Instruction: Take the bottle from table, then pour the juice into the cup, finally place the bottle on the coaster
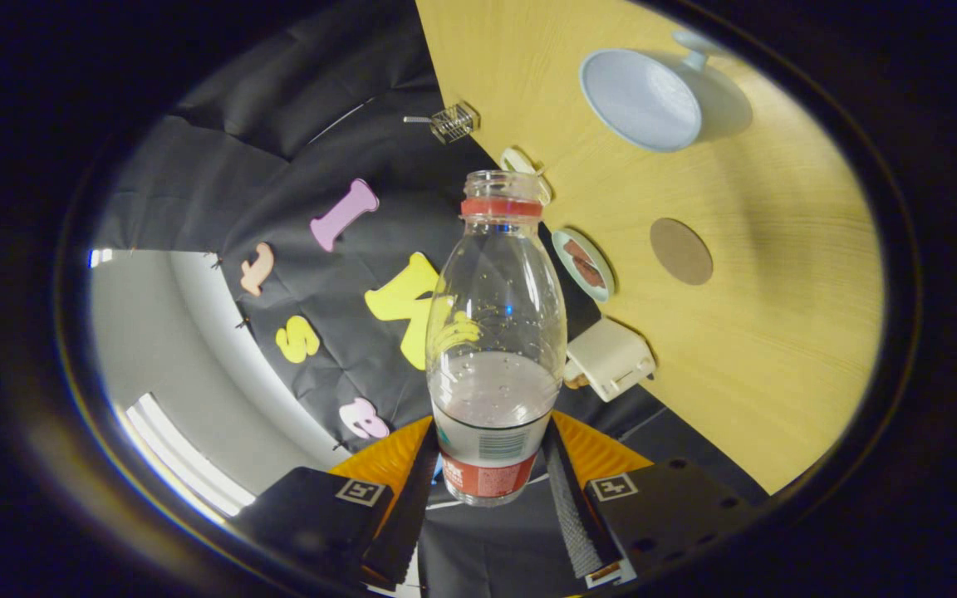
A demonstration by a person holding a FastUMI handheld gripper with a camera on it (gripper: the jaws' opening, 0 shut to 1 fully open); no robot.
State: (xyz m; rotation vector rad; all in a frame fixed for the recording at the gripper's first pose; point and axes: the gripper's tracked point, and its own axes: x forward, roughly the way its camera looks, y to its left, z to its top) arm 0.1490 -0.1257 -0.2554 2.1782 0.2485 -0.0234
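In the gripper view the gripper [491, 490] has its two black ribbed fingers [412, 498] closed onto the lower body of the clear plastic bottle [495, 349] with a red neck ring, uncapped and part full of pale juice. The bottle's long axis runs straight ahead along the fingers, mouth pointing away. The wooden table [777, 332] appears rolled to one side. The pale blue cup [640, 100] lies well beyond the mouth, to its right; the round brown coaster [681, 251] sits nearer
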